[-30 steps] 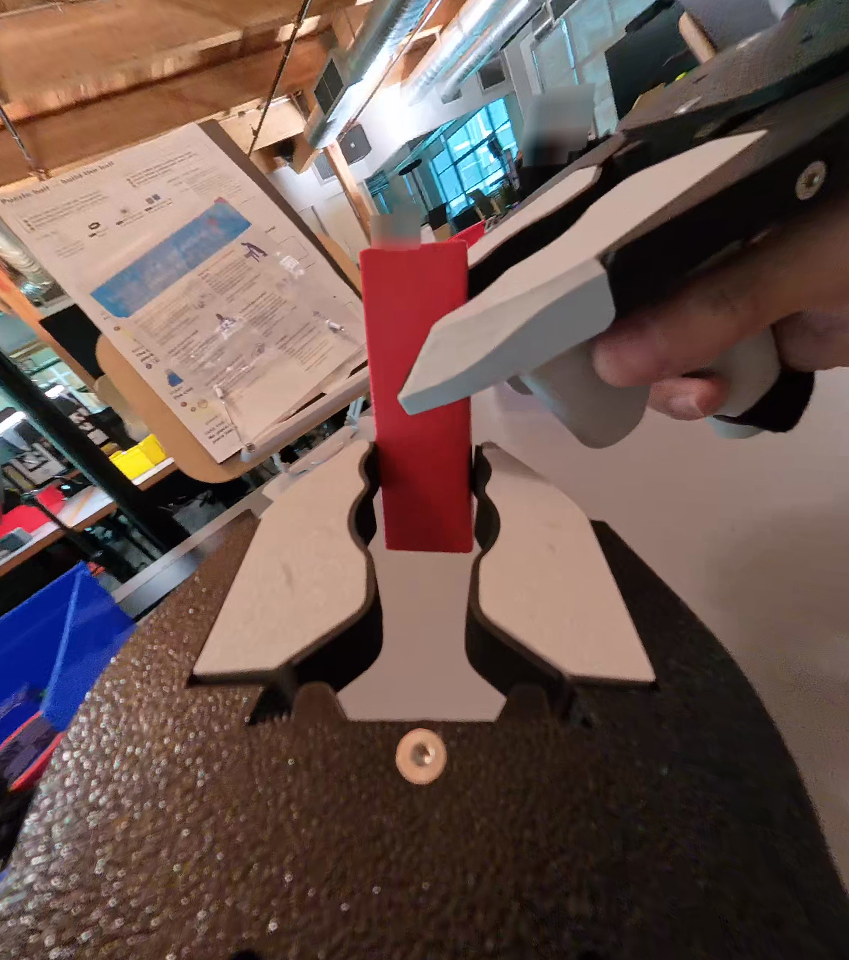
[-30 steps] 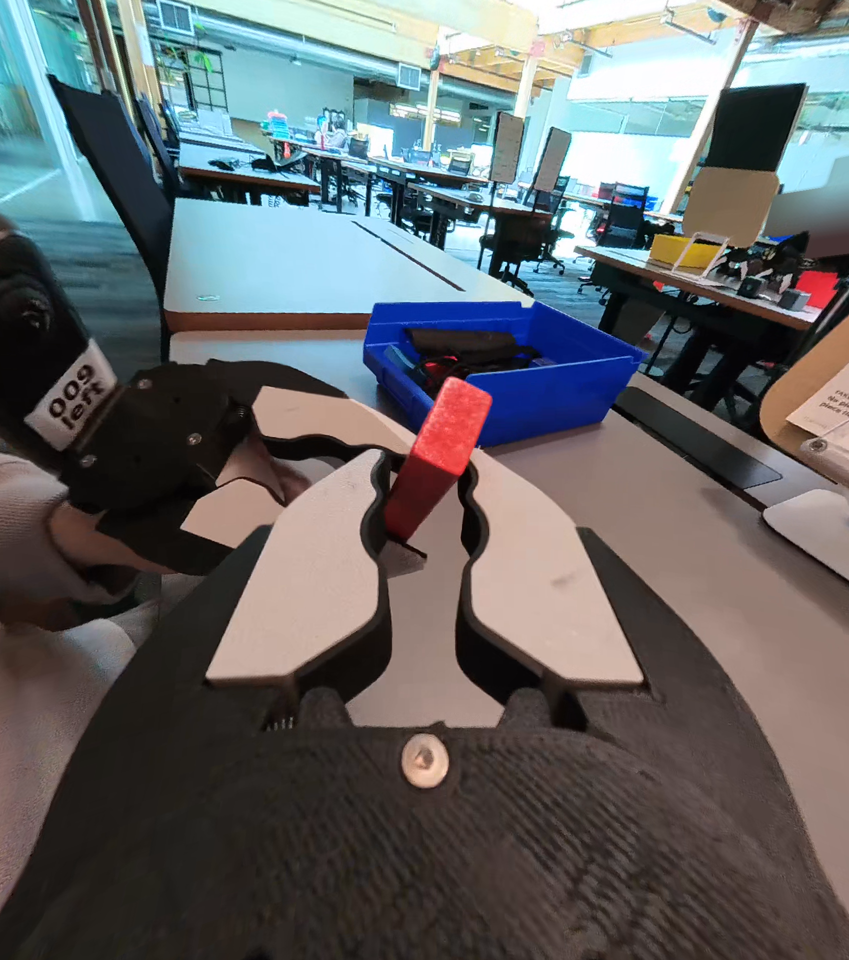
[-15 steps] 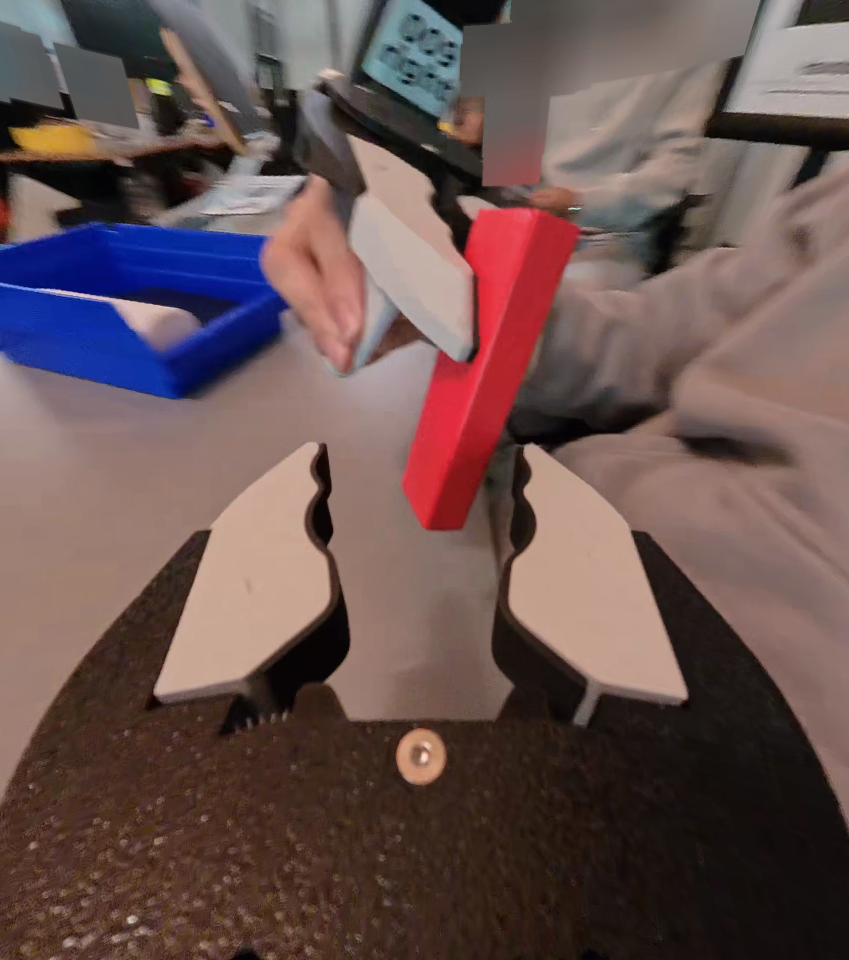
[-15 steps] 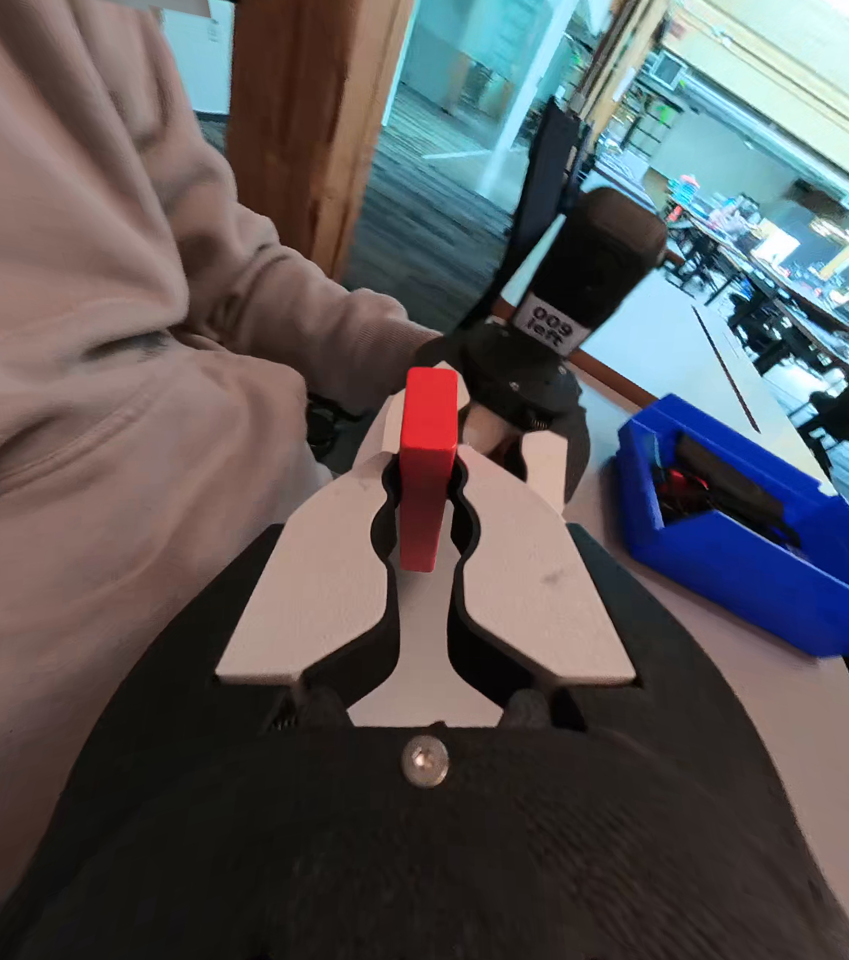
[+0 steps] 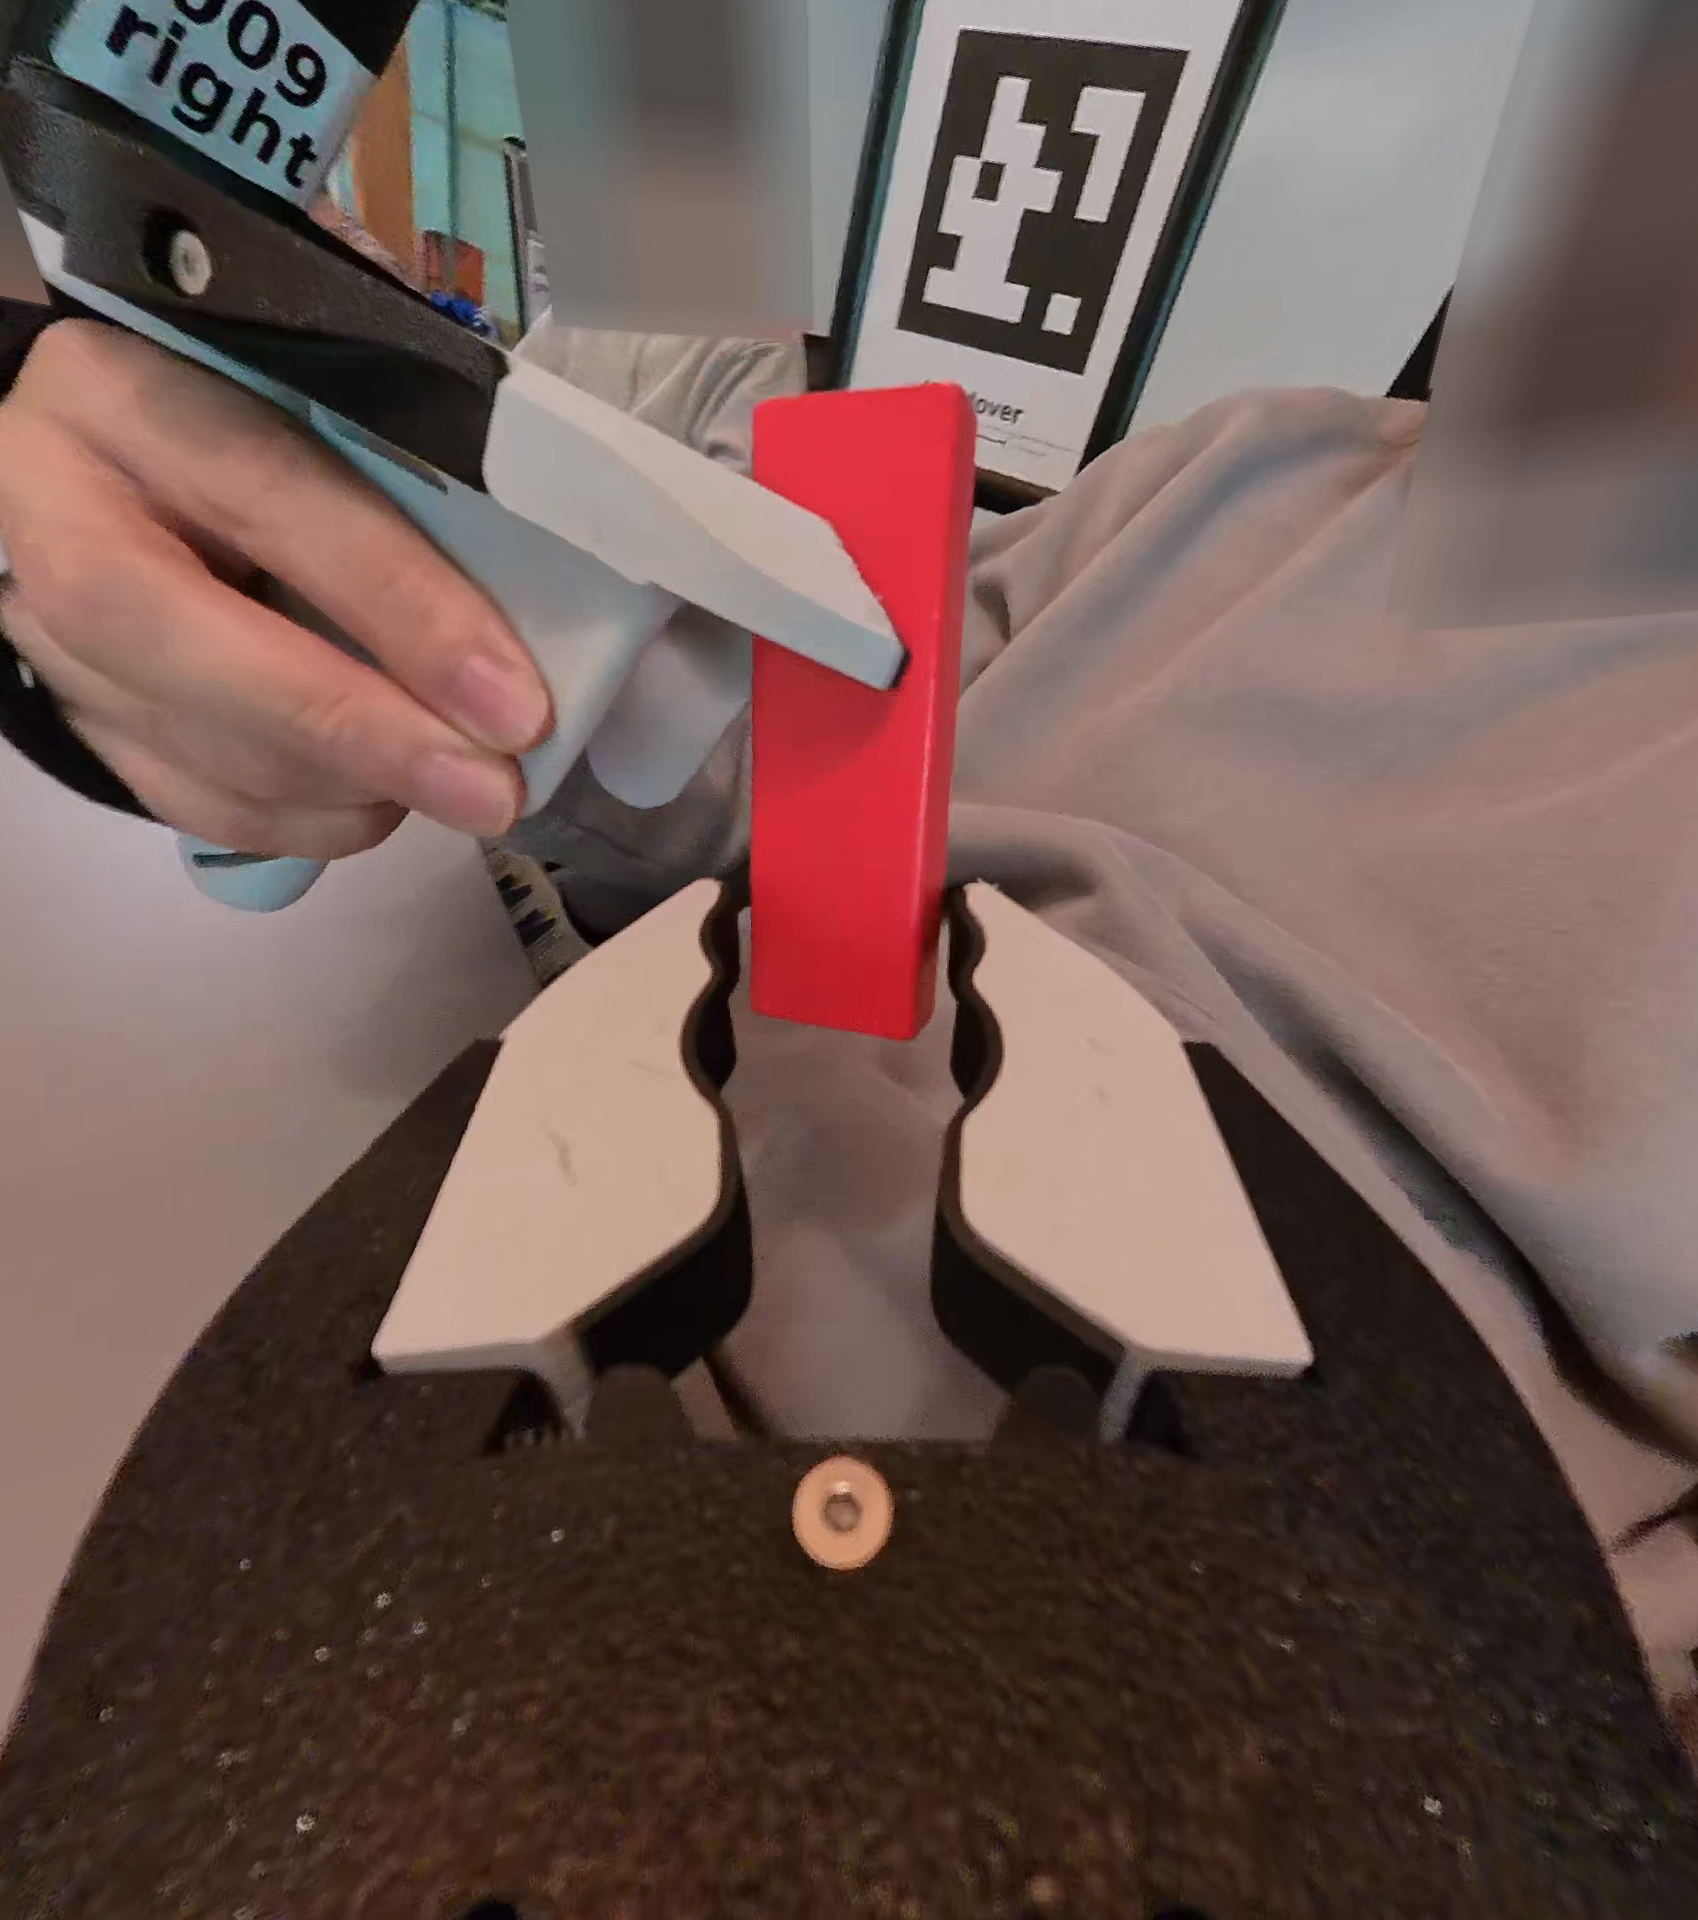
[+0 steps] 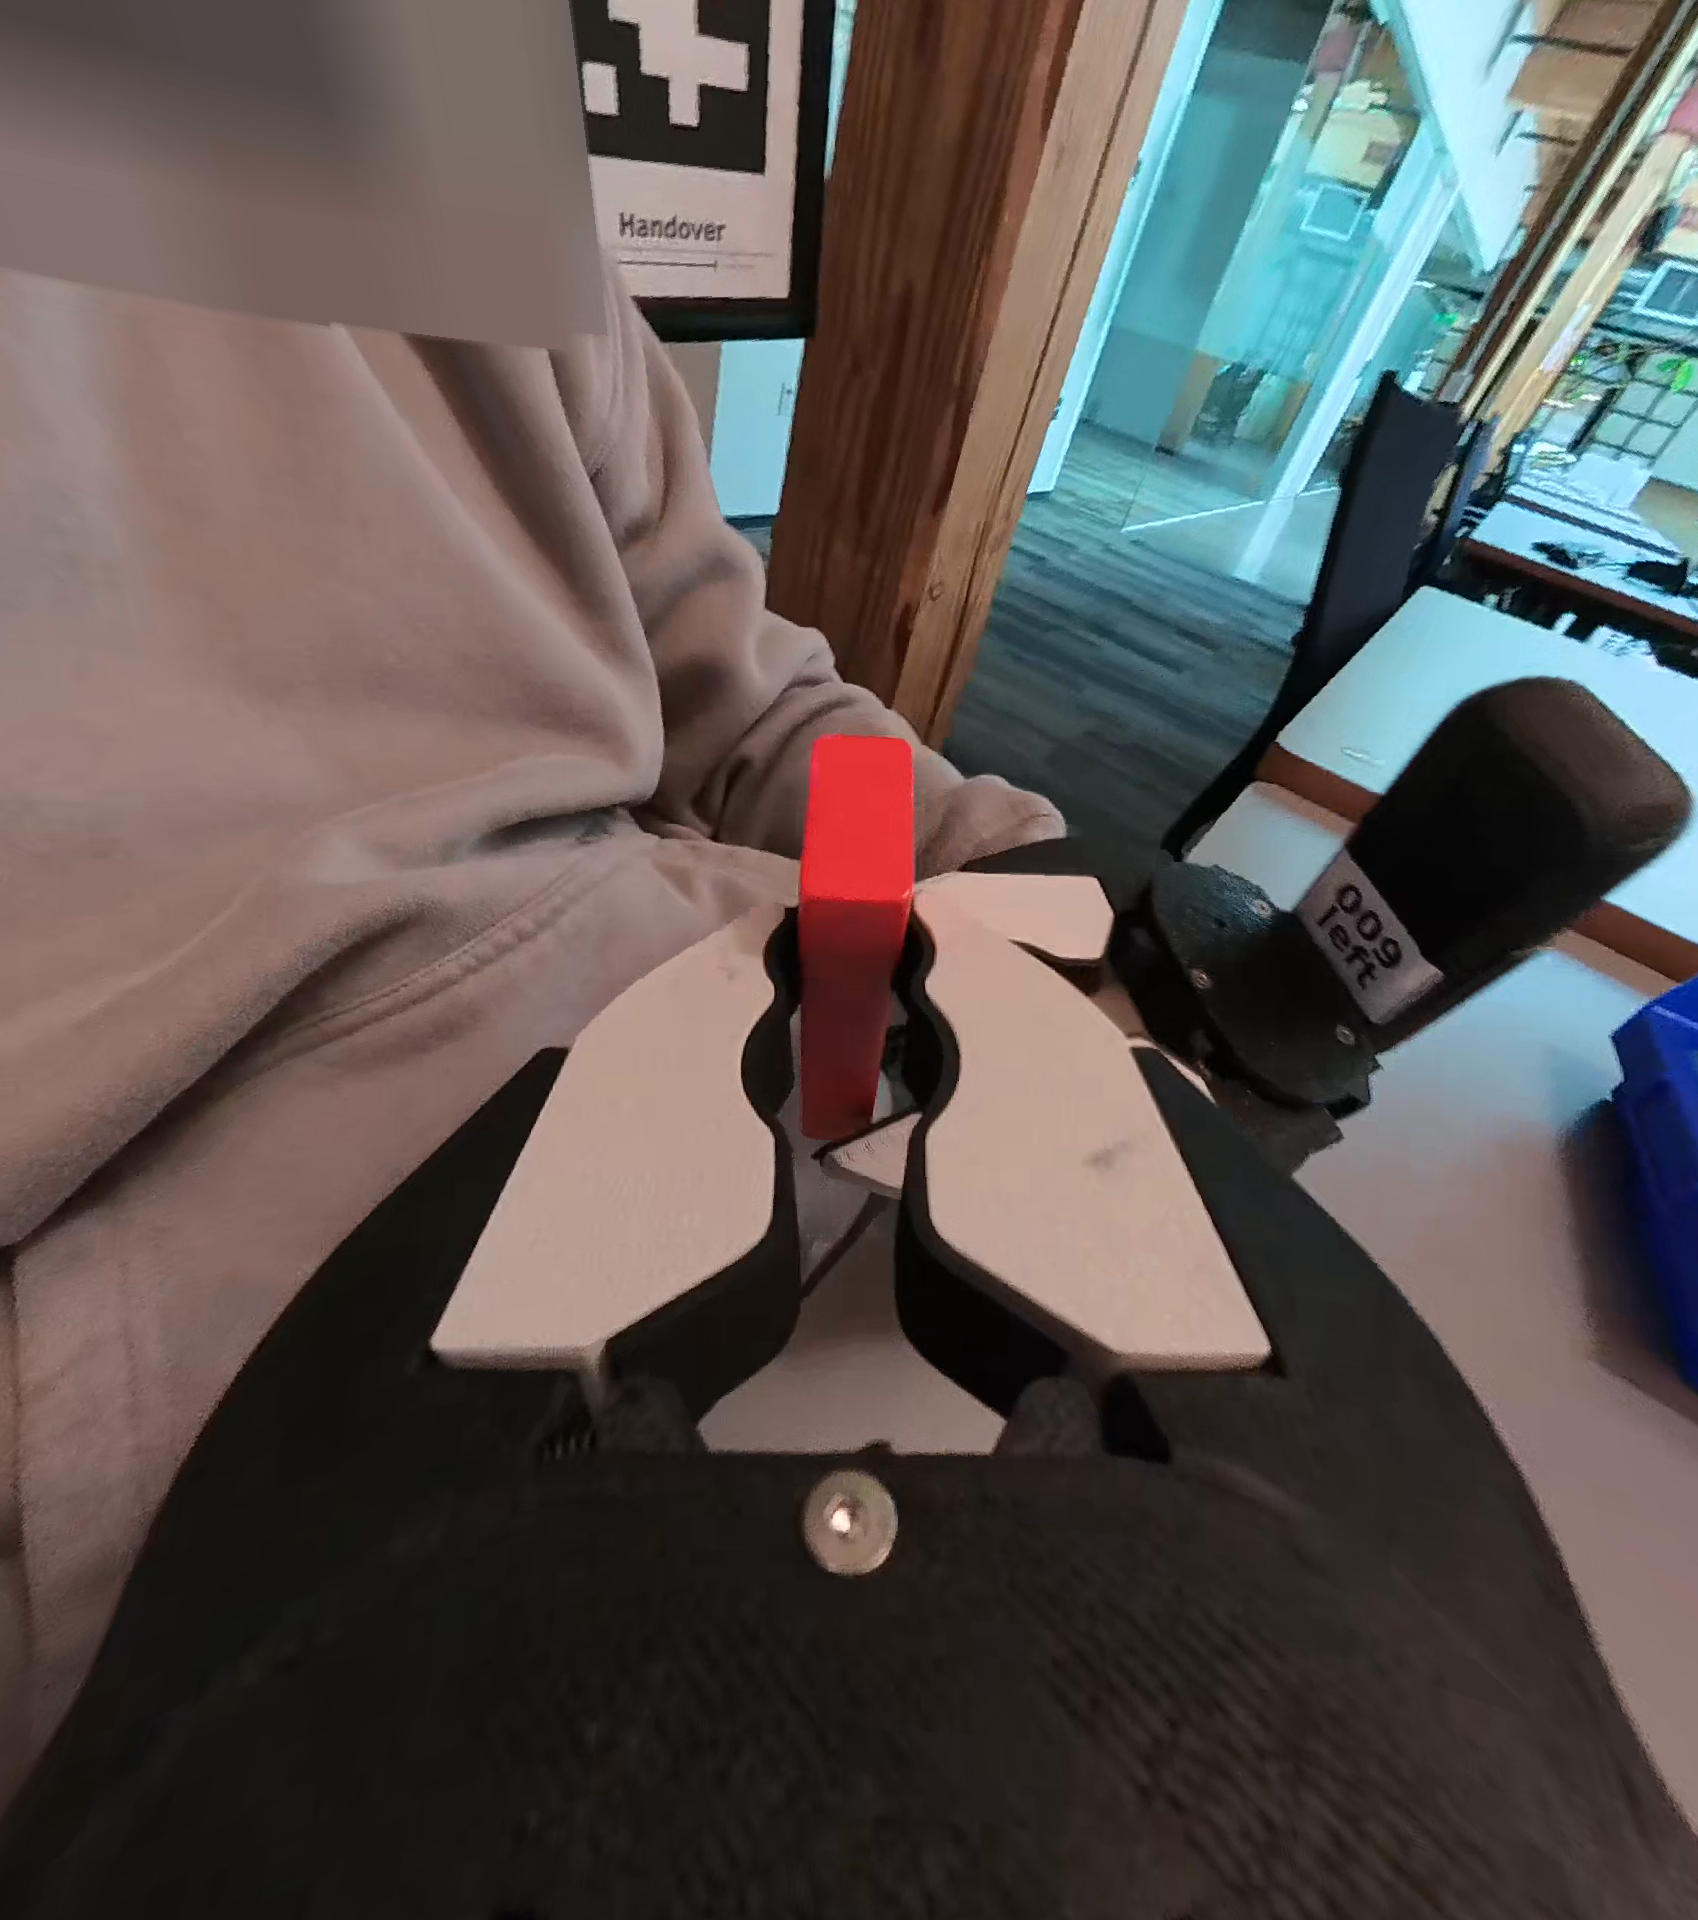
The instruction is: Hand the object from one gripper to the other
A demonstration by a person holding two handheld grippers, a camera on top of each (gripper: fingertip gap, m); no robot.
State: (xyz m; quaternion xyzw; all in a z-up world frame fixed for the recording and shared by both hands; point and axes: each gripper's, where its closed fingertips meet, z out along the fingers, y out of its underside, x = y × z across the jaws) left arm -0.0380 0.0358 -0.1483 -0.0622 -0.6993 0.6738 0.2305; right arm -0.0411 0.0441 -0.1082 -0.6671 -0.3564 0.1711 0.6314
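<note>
Mid-handover here: the red block (image 6: 850, 940) is being clamped upright, off the tabletop, by the right gripper (image 6: 850, 971), while the left gripper (image 5: 840, 961) is being held apart around its lower end, so closing is probably being called for next.

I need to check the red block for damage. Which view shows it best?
The left wrist view: the red block stands upright, its broad face and one side nearly fully visible. The right wrist view shows only a narrow edge of the block, lower part sunk between the right claw fingers.
</note>
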